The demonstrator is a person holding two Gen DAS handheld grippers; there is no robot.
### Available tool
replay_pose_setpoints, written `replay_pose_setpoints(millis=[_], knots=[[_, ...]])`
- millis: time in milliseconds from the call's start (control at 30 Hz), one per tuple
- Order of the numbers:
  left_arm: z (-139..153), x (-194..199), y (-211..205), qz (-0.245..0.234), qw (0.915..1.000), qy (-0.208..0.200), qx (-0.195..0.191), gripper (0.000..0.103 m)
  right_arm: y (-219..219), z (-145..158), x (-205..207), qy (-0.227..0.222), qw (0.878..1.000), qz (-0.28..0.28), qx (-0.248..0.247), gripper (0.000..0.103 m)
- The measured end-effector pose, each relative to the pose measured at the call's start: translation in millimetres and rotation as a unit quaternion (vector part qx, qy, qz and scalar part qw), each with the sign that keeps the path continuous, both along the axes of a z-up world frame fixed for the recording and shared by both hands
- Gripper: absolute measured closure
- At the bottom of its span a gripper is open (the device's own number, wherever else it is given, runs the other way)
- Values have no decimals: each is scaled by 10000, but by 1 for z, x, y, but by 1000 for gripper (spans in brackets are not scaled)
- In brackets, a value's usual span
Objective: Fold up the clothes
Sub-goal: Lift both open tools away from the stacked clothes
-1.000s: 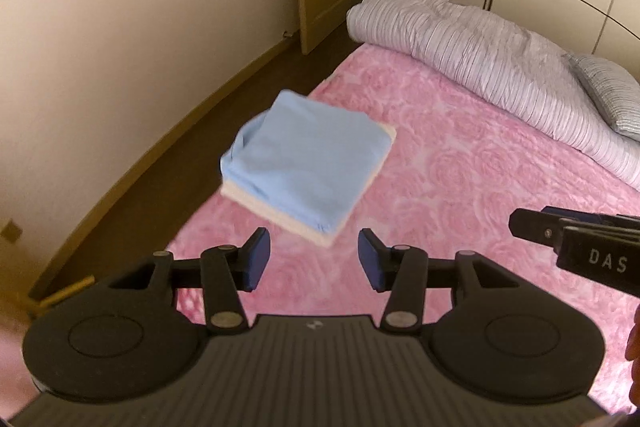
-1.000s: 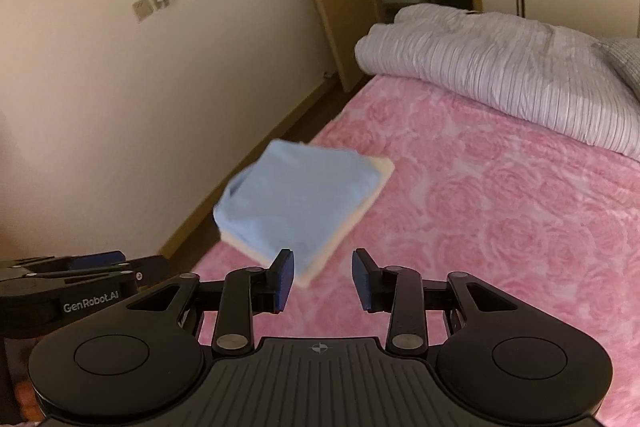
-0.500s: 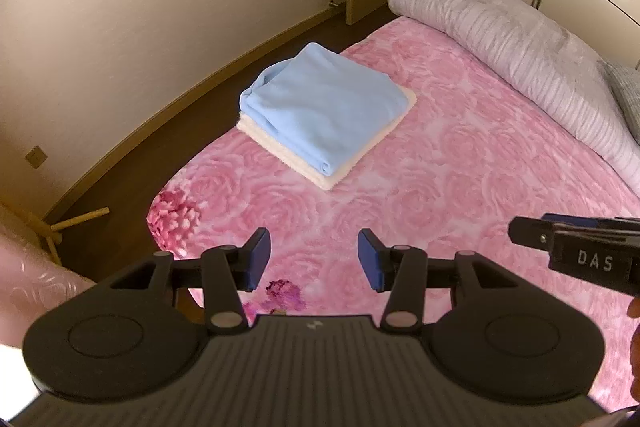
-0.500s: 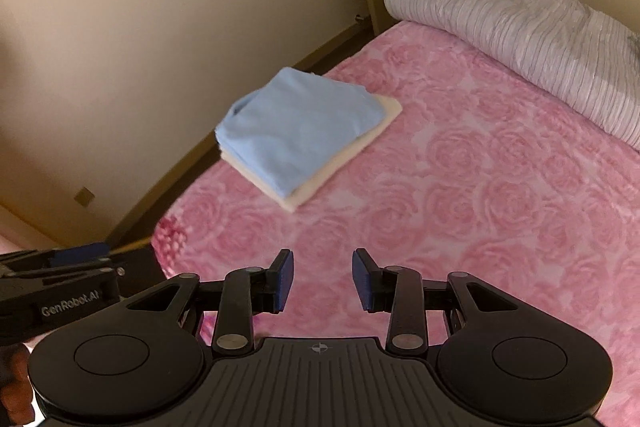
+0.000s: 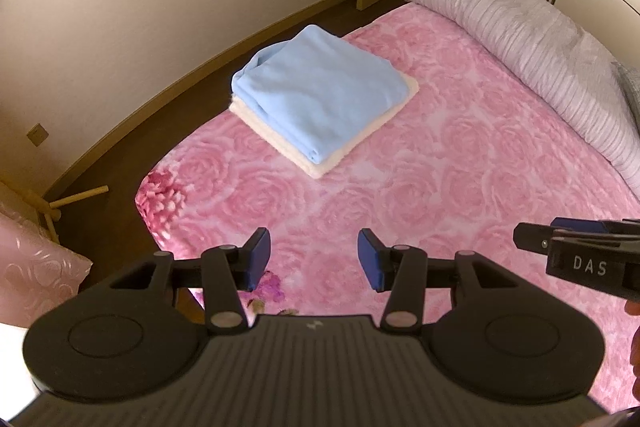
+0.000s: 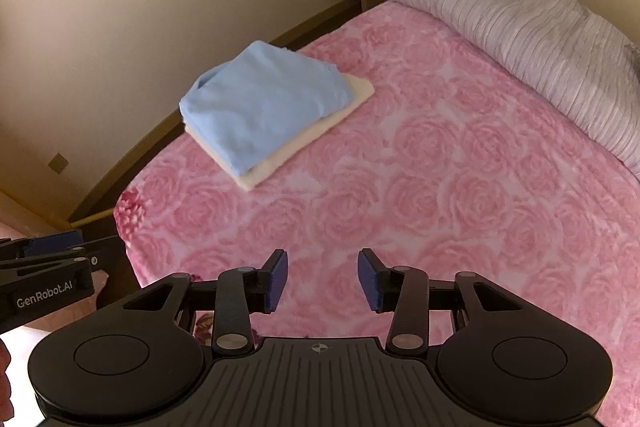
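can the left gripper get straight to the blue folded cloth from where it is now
Probably yes. The left gripper is open and empty, and only bare pink bedspread lies between it and the blue folded cloth. The right gripper sits off to the side.

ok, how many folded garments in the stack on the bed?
2 visible. A light blue garment lies on top; a cream garment lies under it, its edges showing, near the pink blanket's wall-side corner. Any thinner layer between them would be hidden.

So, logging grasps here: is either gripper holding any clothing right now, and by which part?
Nothing is held. The left gripper and right gripper are both open; the folded blue garment lies on the bed.
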State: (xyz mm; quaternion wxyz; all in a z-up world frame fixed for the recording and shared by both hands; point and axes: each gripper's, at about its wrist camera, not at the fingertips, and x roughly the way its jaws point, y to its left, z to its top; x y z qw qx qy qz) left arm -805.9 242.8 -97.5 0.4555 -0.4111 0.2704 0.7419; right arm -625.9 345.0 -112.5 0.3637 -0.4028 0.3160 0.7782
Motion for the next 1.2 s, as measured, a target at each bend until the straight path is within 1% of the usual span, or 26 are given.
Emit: replay_pose_setpoints(millis=[167,500,867,1200], knots=[[-7,-10,13,101,9999,-72,-85,59,15,-5,-8,23,10000,54,-35,58],[-28,-35,42,134,9988,-276,-384,59,39,-4,-31,208,9996,77,151,57],[-50,-50,61,57,9970,-439,-638,59,58,-24,-52,46,9999,49,-80,57],[-58,-61,69,79,9960,-504,-728,59,74,-40,-70,-73,9997,78,-218,57]])
